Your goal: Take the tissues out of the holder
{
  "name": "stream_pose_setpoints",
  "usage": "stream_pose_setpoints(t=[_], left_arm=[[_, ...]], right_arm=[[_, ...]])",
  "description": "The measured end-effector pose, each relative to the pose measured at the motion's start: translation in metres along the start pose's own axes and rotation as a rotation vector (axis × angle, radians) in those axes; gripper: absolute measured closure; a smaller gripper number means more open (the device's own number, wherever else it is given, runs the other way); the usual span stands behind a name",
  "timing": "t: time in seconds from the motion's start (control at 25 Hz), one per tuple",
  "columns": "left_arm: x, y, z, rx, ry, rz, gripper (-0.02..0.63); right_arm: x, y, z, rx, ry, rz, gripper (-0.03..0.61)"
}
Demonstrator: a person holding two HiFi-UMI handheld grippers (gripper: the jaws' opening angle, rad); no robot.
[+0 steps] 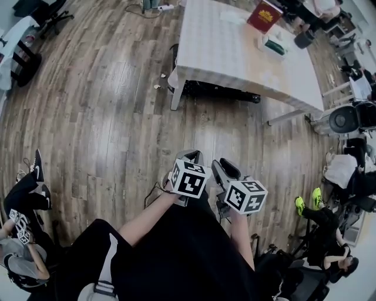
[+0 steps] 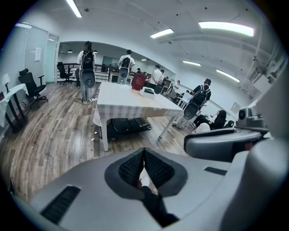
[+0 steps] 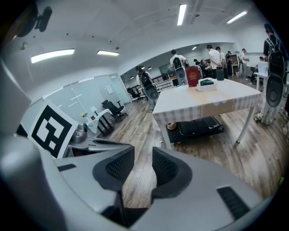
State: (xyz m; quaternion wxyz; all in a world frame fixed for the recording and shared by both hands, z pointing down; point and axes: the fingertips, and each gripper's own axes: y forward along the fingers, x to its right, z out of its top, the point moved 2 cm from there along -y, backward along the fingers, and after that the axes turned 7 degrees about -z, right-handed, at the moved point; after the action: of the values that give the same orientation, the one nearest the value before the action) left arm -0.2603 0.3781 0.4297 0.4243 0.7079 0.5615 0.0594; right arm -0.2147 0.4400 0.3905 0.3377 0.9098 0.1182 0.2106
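Note:
The tissue holder [image 1: 273,46], a small green and white box, stands on the far table [image 1: 229,59] beside a red box [image 1: 264,14]. It also shows in the left gripper view, tissue holder [image 2: 147,91], and in the right gripper view, tissue holder [image 3: 207,83]. Both grippers are held close to the person's body, well short of the table. My left gripper [image 1: 189,155] has its jaw tips touching, left gripper [image 2: 143,151], with nothing between them. My right gripper [image 1: 226,166] stands a little apart, right gripper [image 3: 143,159], and only floor shows in the gap.
A black case [image 1: 220,91] lies under the table. People sit at the left [image 1: 26,200] and right [image 1: 326,226] edges of the wooden floor. Office chairs [image 1: 352,117] stand to the right, and more people stand behind the table [image 2: 126,61].

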Motion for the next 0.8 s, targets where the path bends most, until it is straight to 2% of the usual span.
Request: stream_pose_setpoints(t=[0.32,0.52,0.8], left_arm=[[-0.005,0.046,0.042,-0.013,0.005,0.037,0.604],[-0.008,0.085,0.086,-0.011,-0.016,0.082,0.604],[0.009,0.141,0.143,-0.006,-0.037,0.124,0.604]], right_arm=[[0.040,0.032,0.034,0.011,0.020,0.047,0.457],[0.079,0.052,0.075,0.012,0.004,0.096,0.451],[0.141,0.070,0.123,-0.011,-0.018,0.165,0.434]])
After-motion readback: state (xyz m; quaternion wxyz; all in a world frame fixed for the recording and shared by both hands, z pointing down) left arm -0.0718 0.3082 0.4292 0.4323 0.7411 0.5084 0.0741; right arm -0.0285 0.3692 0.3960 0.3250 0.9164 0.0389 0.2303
